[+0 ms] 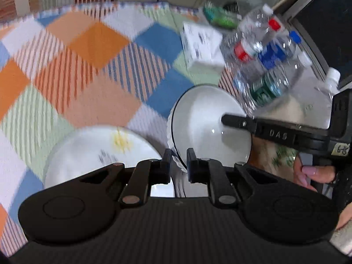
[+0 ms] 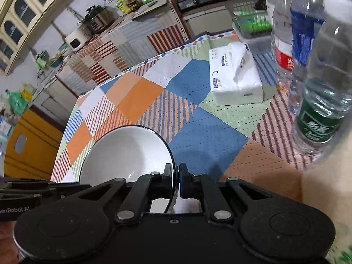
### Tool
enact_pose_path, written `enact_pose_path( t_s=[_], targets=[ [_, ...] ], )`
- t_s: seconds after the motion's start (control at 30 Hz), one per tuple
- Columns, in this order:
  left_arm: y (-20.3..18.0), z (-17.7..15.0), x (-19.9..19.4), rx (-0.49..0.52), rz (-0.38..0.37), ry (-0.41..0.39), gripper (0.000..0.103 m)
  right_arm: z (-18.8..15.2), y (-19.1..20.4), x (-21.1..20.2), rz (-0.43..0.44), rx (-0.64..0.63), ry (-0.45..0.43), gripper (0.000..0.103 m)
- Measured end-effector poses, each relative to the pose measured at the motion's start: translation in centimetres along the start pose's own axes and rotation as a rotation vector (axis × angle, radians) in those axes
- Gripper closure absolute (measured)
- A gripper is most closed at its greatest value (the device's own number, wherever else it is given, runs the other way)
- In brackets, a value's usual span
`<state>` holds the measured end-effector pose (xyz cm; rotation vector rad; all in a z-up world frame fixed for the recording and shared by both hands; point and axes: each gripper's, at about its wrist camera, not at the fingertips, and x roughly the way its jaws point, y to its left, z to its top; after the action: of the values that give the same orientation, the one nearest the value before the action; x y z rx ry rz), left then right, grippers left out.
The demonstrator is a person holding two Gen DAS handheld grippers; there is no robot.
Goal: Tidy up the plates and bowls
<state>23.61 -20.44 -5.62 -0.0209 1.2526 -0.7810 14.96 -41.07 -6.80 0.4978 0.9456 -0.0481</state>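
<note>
Now held aloft over the checked tablecloth (image 2: 198,136): white bowl (image 1: 204,118), tilted, rim clamped by left gripper (image 1: 178,162) and right gripper (image 2: 176,181) alike. Below-left, a white plate (image 1: 88,149). Risky: uneven pull twisting the rim free, or a bump into the water bottles (image 2: 316,101) nearby.

— What is seen around the table?
— A checked tablecloth (image 2: 140,96) in orange, blue, green and white is spread over it. Behind it, a counter (image 2: 132,37) is covered in striped cloth.
— And higher up?
— Cream cabinets (image 2: 24,6) with arched glass doors are mounted on the wall. A yellow cabinet (image 2: 30,145) is seen at the left.
</note>
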Motion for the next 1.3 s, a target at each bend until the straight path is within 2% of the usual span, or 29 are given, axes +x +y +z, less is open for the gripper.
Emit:
enact_pose_path(
  t_s=[0.13, 0.43, 0.57, 0.77, 0.93, 1.07, 1.17, 1.3],
  targets=[
    [-0.7, -1.6, 0.0, 0.006, 0.015, 0.024, 0.091, -1.1, 0.6, -1.1, -0.016, -0.065, 0.012, 0.092],
    [-1.5, -4.4, 1.3, -0.042, -0.018, 0.125, 0.092, -3.8, 0.3, -2.3, -0.036, -0.122, 0.027, 0.092],
    [-1.6, -5.0, 1.9, -0.067, -0.03, 0.147, 0.092, -4.6, 0.3, -2.4, -0.058, -0.161, 0.021, 0.092],
    [-2.3, -5.4, 3.0, -0.056, -0.005, 0.183, 0.091, -6.1, 0.5, -2.1, -0.1, -0.237, 0.016, 0.092],
    [-2.6, -5.6, 4.0, -0.063, 0.005, 0.207, 0.09, -7.3, 1.1, -1.4, -0.156, -0.351, -0.005, 0.09],
    [-2.7, -5.8, 4.6, -0.075, 0.011, 0.216, 0.089, -8.2, 2.0, -0.8, -0.215, -0.468, -0.043, 0.086],
    [-2.7, -6.0, 4.5, -0.07, 0.008, 0.205, 0.089, -9.0, 2.7, -0.4, -0.251, -0.553, -0.068, 0.078],
    [-2.6, -6.4, 3.9, -0.069, -0.007, 0.178, 0.088, -9.5, 2.9, -0.8, -0.259, -0.554, -0.095, 0.074]
  ],
)
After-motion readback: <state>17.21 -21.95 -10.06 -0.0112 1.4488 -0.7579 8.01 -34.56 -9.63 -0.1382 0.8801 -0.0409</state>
